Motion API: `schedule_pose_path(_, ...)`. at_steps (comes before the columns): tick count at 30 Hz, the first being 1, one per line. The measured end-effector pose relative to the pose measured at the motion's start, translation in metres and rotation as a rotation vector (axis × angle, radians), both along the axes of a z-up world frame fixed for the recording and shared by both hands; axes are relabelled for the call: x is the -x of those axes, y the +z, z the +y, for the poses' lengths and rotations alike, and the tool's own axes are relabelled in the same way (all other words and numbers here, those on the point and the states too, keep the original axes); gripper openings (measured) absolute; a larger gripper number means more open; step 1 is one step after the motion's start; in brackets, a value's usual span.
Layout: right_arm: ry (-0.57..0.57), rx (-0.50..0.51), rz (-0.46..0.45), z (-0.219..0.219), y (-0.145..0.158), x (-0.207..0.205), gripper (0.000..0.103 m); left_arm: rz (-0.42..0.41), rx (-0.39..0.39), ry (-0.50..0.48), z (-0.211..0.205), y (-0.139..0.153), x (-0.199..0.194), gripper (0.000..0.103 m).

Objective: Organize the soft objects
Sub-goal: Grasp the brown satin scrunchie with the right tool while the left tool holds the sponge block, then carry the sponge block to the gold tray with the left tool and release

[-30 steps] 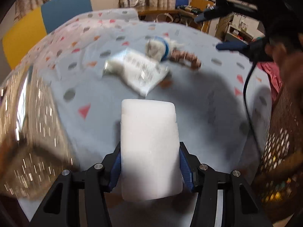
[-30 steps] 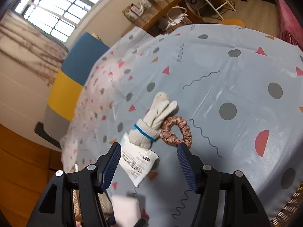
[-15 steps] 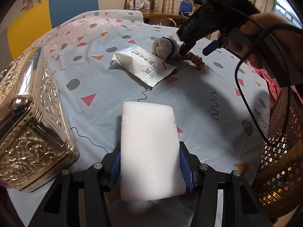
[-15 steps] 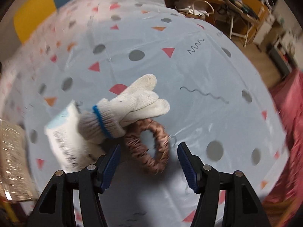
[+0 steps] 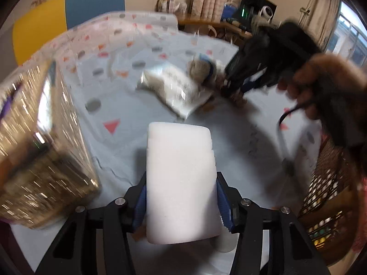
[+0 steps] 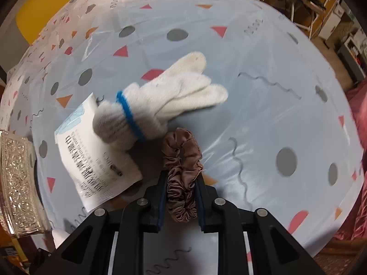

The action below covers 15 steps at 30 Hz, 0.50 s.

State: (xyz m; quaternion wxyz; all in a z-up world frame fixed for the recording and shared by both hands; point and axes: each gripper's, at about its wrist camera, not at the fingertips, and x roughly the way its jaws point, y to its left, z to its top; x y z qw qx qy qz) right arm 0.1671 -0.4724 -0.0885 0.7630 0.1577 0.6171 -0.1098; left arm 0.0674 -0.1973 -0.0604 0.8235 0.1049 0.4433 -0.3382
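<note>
While our right claw was closing on the brown scrunchie, its blue pads already pinching the near loop, we were in the pick-up step. The scrunchie lay on the desk, touching the white glove at its 11 o'clock, with a printed packet at 9 o'clock. Our left claw stood part open, clamped on a white foam block. At 9 o'clock sat an ornate gold box. Next, we judged, a clean lift was needed, clear of the glove.
</note>
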Motion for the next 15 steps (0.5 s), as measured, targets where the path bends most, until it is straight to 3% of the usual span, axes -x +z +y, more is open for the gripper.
schedule_pose_path(8,-0.142,-0.103,-0.075,-0.035,-0.003,0.021,0.023,-0.079,0.073,0.039,-0.007,0.075,-0.032,0.054)
schedule_pose_path(12,-0.162,-0.122,-0.092,-0.044,-0.004,0.022,0.025,-0.078,0.122,0.134,0.008,0.108,-0.072,0.054)
schedule_pose_path(15,-0.173,-0.137,-0.102,-0.050,-0.001,0.027,0.025,-0.130,0.135,0.224,0.032,0.133,-0.099,0.054)
